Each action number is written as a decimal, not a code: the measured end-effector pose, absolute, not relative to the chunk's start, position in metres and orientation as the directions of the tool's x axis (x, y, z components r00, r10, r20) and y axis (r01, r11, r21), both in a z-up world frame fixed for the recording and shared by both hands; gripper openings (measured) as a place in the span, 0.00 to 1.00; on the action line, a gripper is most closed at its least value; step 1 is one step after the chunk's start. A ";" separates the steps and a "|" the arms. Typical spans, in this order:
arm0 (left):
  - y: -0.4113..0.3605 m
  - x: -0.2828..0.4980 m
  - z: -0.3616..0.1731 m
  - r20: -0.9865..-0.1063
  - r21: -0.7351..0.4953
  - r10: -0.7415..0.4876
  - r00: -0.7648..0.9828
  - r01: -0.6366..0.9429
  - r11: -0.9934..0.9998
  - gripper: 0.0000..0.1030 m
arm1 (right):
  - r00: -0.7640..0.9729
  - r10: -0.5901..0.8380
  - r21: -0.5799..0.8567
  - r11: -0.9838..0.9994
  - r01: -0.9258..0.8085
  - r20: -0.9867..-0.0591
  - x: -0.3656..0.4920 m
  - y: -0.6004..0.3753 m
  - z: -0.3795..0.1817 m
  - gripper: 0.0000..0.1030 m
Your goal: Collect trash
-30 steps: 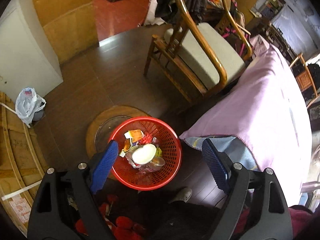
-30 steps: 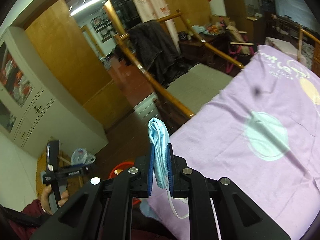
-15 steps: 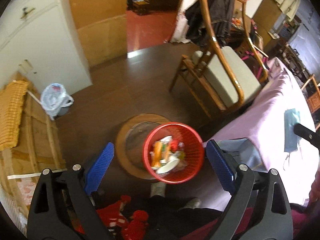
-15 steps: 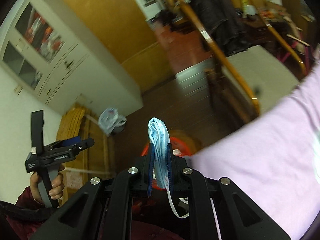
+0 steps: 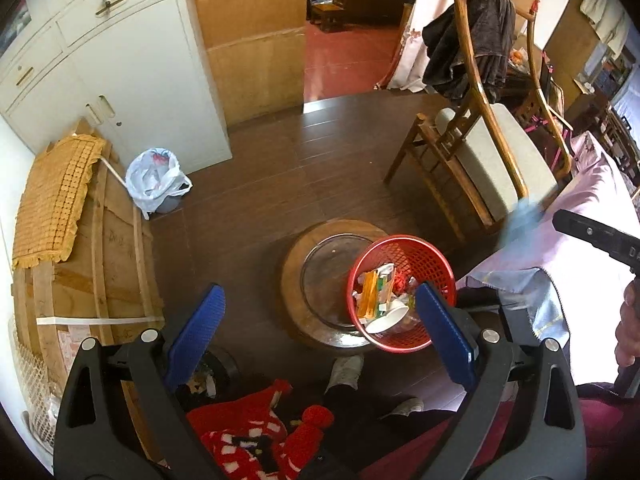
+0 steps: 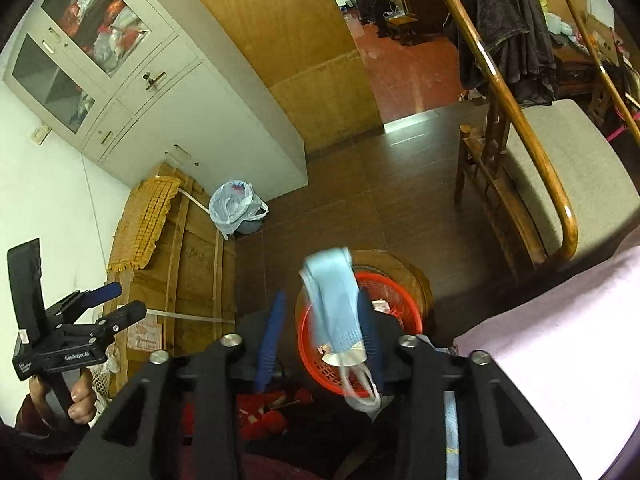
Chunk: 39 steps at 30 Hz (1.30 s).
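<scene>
A crumpled pale-blue pleated fabric face mask hangs between the right gripper's opening blue ribbed pads, against the right one, above a round red plastic mesh basket of litter. The left gripper is opening wide, empty.

no clearly legible text, perhaps blur

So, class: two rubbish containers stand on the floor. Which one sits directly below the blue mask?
The red mesh basket, right under the mask; the white-bag-lined bin stands apart beside the cabinet.
</scene>
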State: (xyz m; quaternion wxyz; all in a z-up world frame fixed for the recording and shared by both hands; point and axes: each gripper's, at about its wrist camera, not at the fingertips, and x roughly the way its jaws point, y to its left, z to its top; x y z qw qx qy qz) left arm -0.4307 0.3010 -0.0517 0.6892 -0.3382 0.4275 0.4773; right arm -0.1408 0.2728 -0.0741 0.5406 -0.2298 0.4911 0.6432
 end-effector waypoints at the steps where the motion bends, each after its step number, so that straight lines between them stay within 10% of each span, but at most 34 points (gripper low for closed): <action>1: 0.304 -0.427 -0.052 -0.912 -0.063 0.364 0.187 -0.943 0.327 0.90 | -0.304 0.471 0.379 0.070 -0.923 -0.828 -0.140 0.271 -0.073 0.38; 19: 0.300 -0.327 -0.030 -0.863 -0.091 0.350 0.363 -0.795 0.600 0.90 | -0.099 0.593 0.303 0.255 -0.918 -0.799 -0.088 0.198 -0.016 0.48; 39: 0.200 -0.335 -0.029 -0.877 0.025 0.452 0.164 -0.923 0.383 0.93 | -0.134 0.545 0.178 0.028 -0.984 -0.827 -0.140 0.168 -0.001 0.73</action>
